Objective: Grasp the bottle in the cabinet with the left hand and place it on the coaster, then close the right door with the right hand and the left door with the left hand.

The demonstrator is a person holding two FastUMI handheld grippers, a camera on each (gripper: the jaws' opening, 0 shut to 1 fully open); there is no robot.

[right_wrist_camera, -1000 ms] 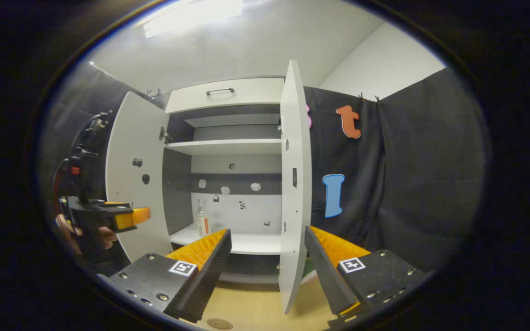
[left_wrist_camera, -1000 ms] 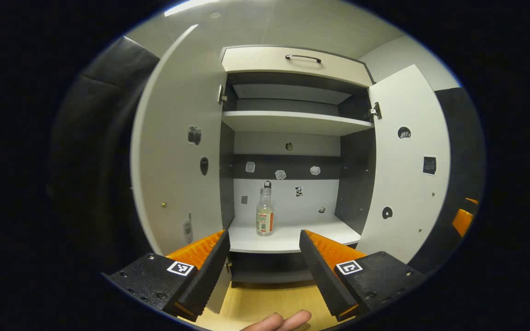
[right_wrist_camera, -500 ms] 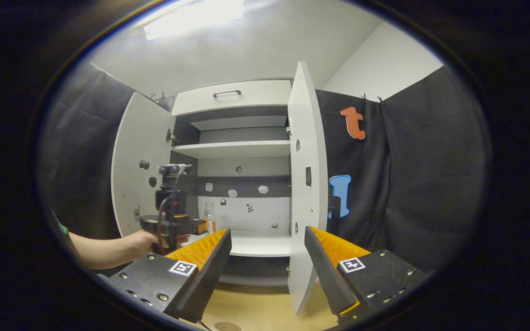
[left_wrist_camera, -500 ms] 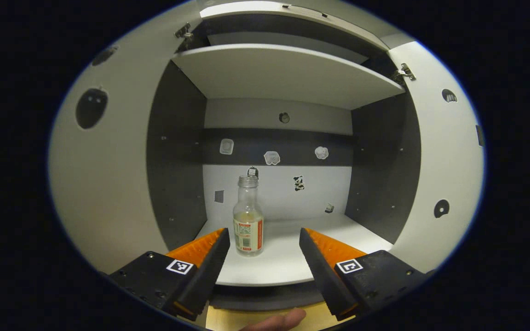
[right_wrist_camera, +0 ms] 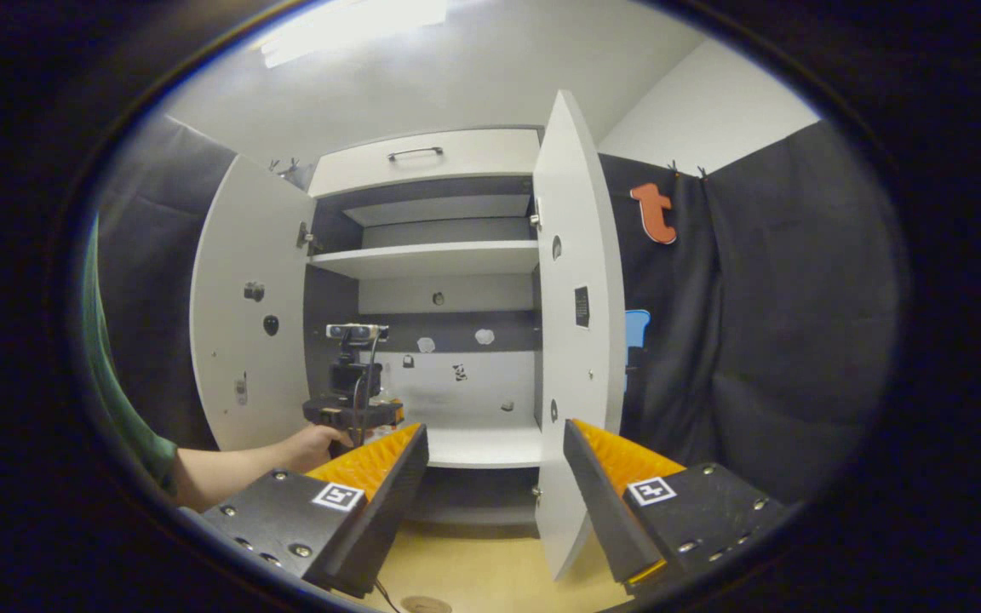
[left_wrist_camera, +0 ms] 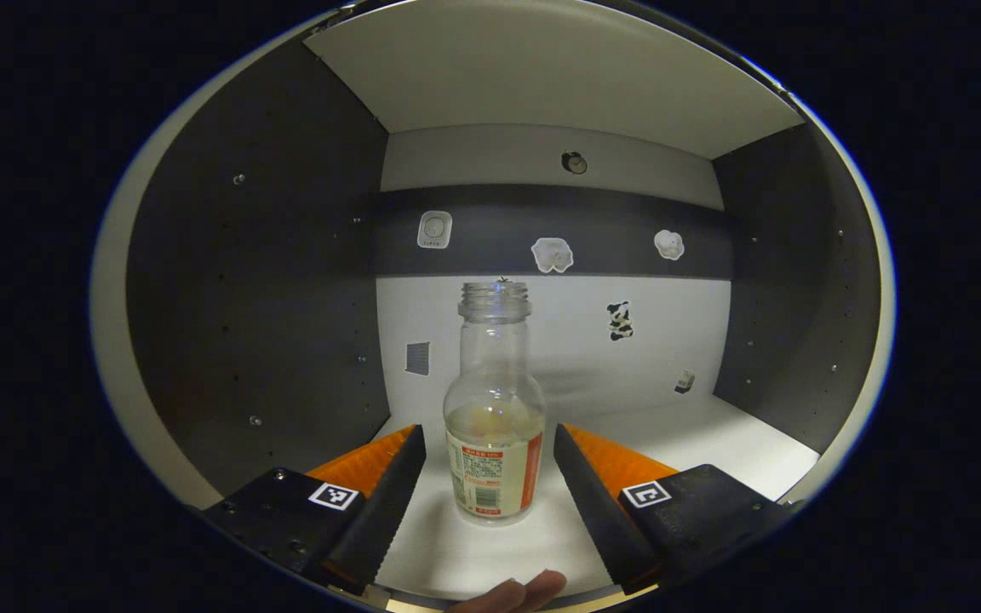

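A clear, uncapped glass bottle (left_wrist_camera: 495, 409) with a red-and-white label and a little liquid stands upright on the cabinet's white lower shelf (left_wrist_camera: 695, 434). My left gripper (left_wrist_camera: 489, 434) is open, one finger on each side of the bottle's lower body, with a small gap on both sides. In the right gripper view, the left gripper (right_wrist_camera: 354, 409) reaches into the cabinet, held by a hand (right_wrist_camera: 312, 441). My right gripper (right_wrist_camera: 495, 432) is open and holds nothing, back from the cabinet. The left door (right_wrist_camera: 248, 315) and right door (right_wrist_camera: 580, 323) both stand open. A round brown coaster (right_wrist_camera: 421, 604) lies on the wooden table.
Dark side walls (left_wrist_camera: 269, 298) close in the shelf on both sides, and an upper shelf (right_wrist_camera: 431, 255) sits overhead. The right door's edge juts toward my right gripper. A fingertip (left_wrist_camera: 516, 592) shows below my left gripper. Black cloth (right_wrist_camera: 754, 340) hangs to the right.
My left gripper has moved forward into the cabinet until its open fingers flank the bottle. The right gripper has barely shifted. Both doors stay open.
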